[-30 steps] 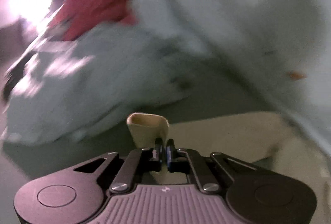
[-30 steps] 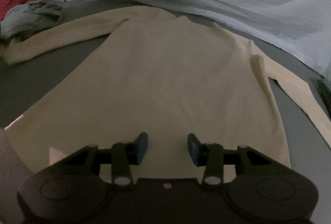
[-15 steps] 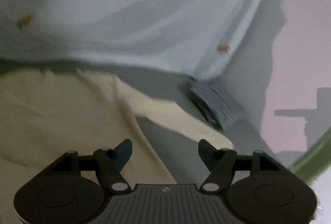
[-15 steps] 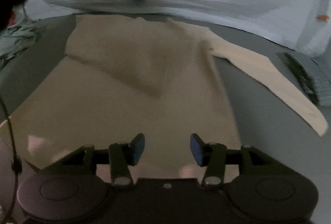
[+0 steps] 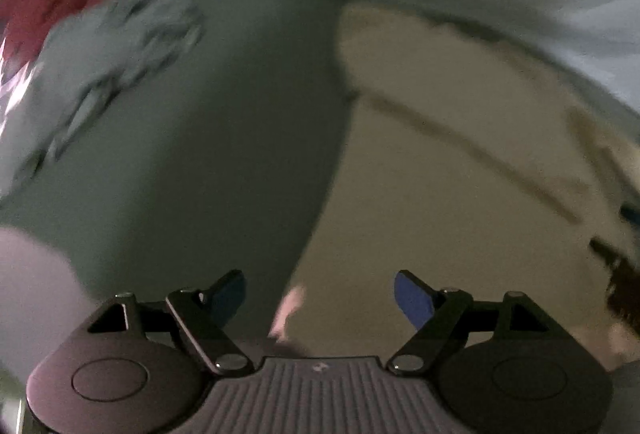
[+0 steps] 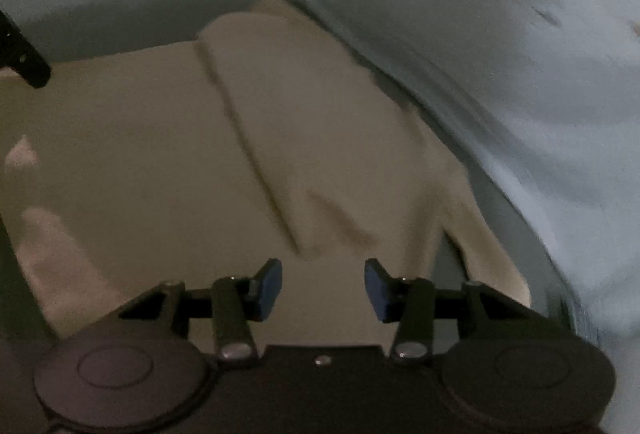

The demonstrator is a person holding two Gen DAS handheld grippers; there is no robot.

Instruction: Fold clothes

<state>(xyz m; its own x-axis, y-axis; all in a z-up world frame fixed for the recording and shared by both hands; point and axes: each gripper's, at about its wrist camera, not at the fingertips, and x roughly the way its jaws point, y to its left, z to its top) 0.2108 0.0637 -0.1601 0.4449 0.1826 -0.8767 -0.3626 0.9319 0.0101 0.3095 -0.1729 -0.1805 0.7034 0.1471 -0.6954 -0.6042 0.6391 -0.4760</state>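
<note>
I see both jaws spread wide: my left hand-held gripper (image 5: pixel 320 294) and right hand-held gripper (image 6: pixel 323 284) hover empty over the cream shirt (image 6: pixel 160 173), one sleeve folded across it.

- The shirt (image 6: pixel 168 161) is lying flat on the bed (image 5: pixel 224 137), one sleeve (image 6: pixel 280 137) lying folded over its body.
- The blanket (image 6: pixel 500 33) is lying behind the shirt.
- A heap of clothes (image 5: pixel 100 53) is sitting to its left.

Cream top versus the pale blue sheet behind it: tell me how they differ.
The cream top is plain, while the pale blue sheet carries small orange marks. The top lies flat on the grey surface with one sleeve folded across its body, while the sheet rises in loose, draped folds behind it. Both are light-coloured fabric, and neither the left gripper nor the right gripper, both open, holds either.
</note>
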